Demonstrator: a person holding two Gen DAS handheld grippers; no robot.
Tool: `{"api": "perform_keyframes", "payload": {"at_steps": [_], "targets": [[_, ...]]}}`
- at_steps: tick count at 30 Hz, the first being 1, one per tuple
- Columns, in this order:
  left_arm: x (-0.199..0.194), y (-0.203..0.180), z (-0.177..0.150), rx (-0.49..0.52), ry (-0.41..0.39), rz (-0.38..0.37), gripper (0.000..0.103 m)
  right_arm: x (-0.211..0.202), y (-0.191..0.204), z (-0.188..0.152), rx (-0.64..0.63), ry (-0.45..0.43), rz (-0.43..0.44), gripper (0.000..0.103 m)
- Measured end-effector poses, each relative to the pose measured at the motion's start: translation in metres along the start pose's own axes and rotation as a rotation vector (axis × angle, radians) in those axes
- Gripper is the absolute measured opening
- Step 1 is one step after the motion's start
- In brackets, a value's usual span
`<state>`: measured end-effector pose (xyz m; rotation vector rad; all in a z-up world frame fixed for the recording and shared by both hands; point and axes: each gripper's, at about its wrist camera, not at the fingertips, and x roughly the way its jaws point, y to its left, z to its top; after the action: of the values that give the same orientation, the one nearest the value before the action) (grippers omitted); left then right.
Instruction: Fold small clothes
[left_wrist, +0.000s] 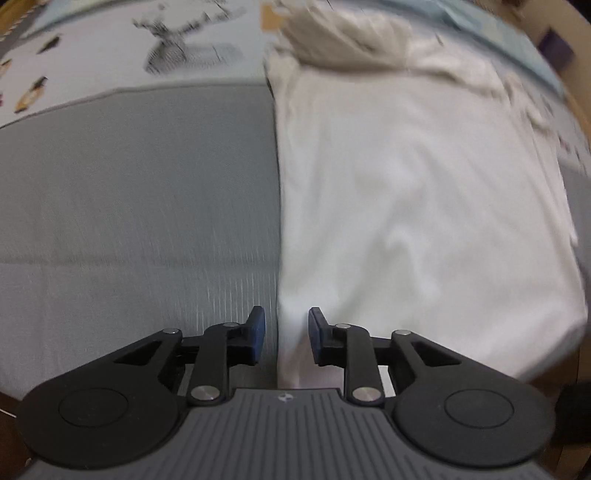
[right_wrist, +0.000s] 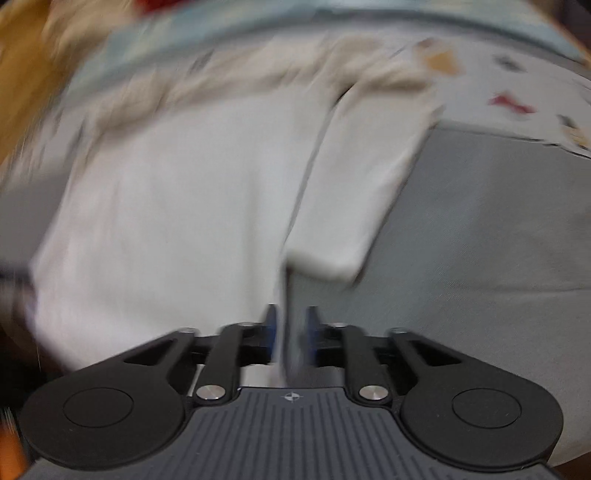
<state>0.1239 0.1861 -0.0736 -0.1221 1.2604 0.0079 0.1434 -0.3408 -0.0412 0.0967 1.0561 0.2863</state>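
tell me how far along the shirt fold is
Early. The white shirt lies spread flat on the grey cloth, sleeve already lying along the body. In hand: the left gripper and right gripper each straddle a side edge near the hem, jaws apart, not yet pinching. Left: clamp both edges and fold the body over; the right view is blurred.

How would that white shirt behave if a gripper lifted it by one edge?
The white shirt would probably sag and drape, since it lies limp with soft wrinkles on the grey mat. It looks thin, so likely light. Its loose sleeve would probably swing free.
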Motion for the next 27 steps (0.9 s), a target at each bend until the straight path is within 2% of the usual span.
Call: {"api": "perform_keyframes", "payload": {"at_steps": [2,3,6,8,10,12,13,15,16,18,20,21,22,24,25,27], "targets": [[-0.002,0.000,0.008,-0.007,-0.026,0.007,0.028,0.001,-0.020,0.009,0.156,-0.069,-0.021,0.032],[-0.002,-0.002,0.012,-0.008,-0.035,0.008,0.028,0.007,-0.029,0.012,0.224,-0.076,-0.029,0.032],[-0.002,-0.016,0.022,-0.013,-0.056,-0.010,0.028,0.029,-0.041,0.014,0.320,-0.065,-0.056,0.032],[0.000,-0.032,0.029,-0.007,-0.070,-0.021,0.028,0.050,-0.042,0.018,0.356,-0.006,-0.104,0.033],[-0.002,-0.047,0.029,0.003,-0.085,-0.034,0.028,0.062,-0.035,0.025,0.355,0.007,-0.114,0.033],[0.002,-0.061,0.036,0.011,-0.092,-0.050,0.028,0.071,-0.026,0.030,0.298,0.021,-0.106,0.008],[0.002,-0.068,0.037,0.018,-0.094,-0.053,0.028,0.074,-0.019,0.033,0.249,0.026,-0.113,0.003],[0.003,-0.079,0.040,0.034,-0.097,-0.052,0.028,0.070,-0.012,0.038,0.143,0.006,-0.167,0.003],[0.004,-0.083,0.043,0.040,-0.098,-0.049,0.028,0.065,-0.007,0.041,0.060,-0.034,-0.250,0.003],[0.005,-0.088,0.048,0.045,-0.103,-0.039,0.028,0.047,-0.002,0.042,-0.121,-0.162,-0.508,0.002],[0.006,-0.091,0.053,0.042,-0.106,-0.032,0.028,0.032,-0.014,0.039,-0.223,-0.286,-0.811,0.003],[0.005,-0.092,0.054,0.042,-0.106,-0.032,0.028,0.032,-0.025,0.037,-0.267,-0.310,-0.967,0.003],[0.005,-0.094,0.056,0.042,-0.106,-0.032,0.028,0.035,-0.041,0.036,-0.290,-0.306,-1.085,0.003],[0.004,-0.097,0.059,0.041,-0.110,-0.038,0.028,0.039,-0.080,0.029,-0.261,-0.252,-1.208,0.004],[0.004,-0.097,0.060,0.040,-0.110,-0.042,0.028,0.042,-0.102,0.024,-0.215,-0.197,-1.220,0.005],[0.004,-0.099,0.062,0.036,-0.107,-0.047,0.028,0.042,-0.141,0.014,-0.064,-0.114,-1.153,0.005]]}}
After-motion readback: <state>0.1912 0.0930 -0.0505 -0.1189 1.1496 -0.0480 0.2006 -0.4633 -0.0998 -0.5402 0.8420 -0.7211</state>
